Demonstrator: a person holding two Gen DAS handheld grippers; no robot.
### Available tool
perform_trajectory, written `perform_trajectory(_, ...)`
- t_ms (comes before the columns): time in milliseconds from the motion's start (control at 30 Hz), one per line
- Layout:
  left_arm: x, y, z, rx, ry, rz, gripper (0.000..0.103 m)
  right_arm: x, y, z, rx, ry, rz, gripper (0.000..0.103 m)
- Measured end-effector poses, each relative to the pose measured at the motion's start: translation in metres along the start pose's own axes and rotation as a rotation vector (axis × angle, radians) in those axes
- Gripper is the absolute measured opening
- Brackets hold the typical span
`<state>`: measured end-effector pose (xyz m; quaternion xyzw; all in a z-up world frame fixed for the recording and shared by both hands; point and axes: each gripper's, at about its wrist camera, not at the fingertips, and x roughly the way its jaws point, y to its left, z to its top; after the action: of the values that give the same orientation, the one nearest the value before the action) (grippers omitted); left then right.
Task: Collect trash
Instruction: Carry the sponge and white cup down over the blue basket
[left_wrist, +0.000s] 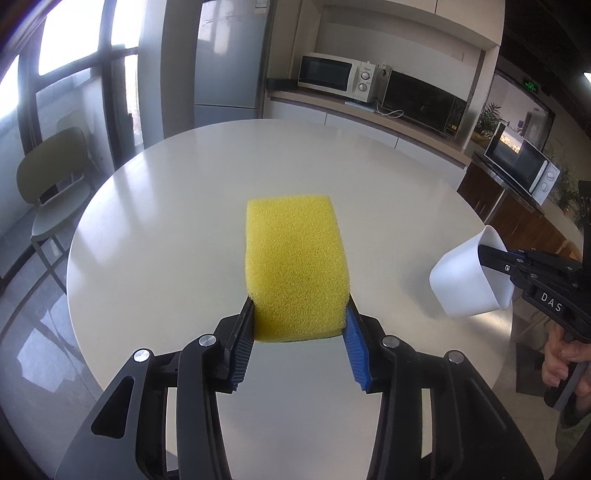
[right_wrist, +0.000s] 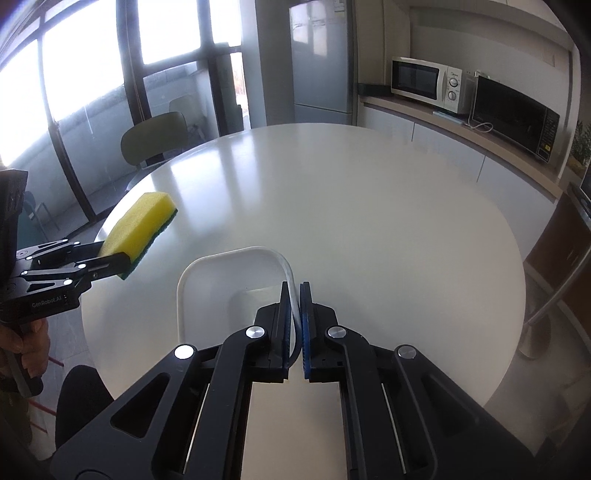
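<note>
Left gripper (left_wrist: 299, 314), black w/ blue ribbed pads, is clamped on a yellow rectangular foam sponge (left_wrist: 295, 269) w/ a green scrub layer on its underside; the pads squeeze the sponge's near end from both sides, and the rest sticks out fwd. Sponge hangs in the air above the round white glossy table (left_wrist: 166, 221), not touching it. From the right wrist view, the same sponge (right_wrist: 142, 229) sits over the table's left edge, tilted up at its far end, w/ the left gripper (right_wrist: 125, 264) biting its lower end.

Right gripper (right_wrist: 294, 295), same black build, has its jaws nearly together, pinching the thin rim of a white plastic rounded-square tub (right_wrist: 207, 280). Tub's open mouth faces the camera in that view, held above the table's near part. From the left wrist view the tub (left_wrist: 469, 280) shows off the table's right edge, lying on its side in the air, the right gripper (left_wrist: 487, 254) gripping its wall. A hand (left_wrist: 561, 365) wraps that gripper's handle below.

Beyond the table: an olive-green chair (left_wrist: 55, 177) to its left by the windows, a tall grey fridge (left_wrist: 229, 62) behind it, a white microwave (left_wrist: 332, 75) and a black microwave (left_wrist: 424, 101) on the counter behind-right.
</note>
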<state>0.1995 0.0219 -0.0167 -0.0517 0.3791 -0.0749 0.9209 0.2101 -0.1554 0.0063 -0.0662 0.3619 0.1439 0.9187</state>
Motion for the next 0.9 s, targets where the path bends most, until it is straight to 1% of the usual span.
perform_trajectory(100,-0.014,-0.002,-0.009,-0.008,-0.019,-0.015,0.043,-0.013,0.013,-0.006,-0.032,-0.046,-0.017,0.004)
perform_trajectory(300,-0.047,-0.007,-0.027,-0.017,-0.059,-0.033,0.043,-0.035,0.029,-0.021,-0.027,-0.098,0.014,0.004)
perform_trajectory(400,-0.063,-0.008,-0.042,-0.017,-0.071,-0.03,0.043,-0.045,0.038,-0.032,-0.025,-0.107,0.035,0.004)
perform_trajectory(567,-0.086,-0.001,-0.07,-0.06,-0.085,-0.036,0.043,-0.058,0.049,-0.052,-0.036,-0.114,0.038,0.004)
perform_trajectory(733,-0.094,0.001,-0.092,-0.086,-0.074,-0.042,0.043,-0.068,0.052,-0.073,-0.019,-0.111,0.073,0.004)
perform_trajectory(900,-0.092,0.006,-0.109,-0.113,-0.04,-0.045,0.043,-0.067,0.06,-0.093,-0.027,-0.072,0.102,0.004)
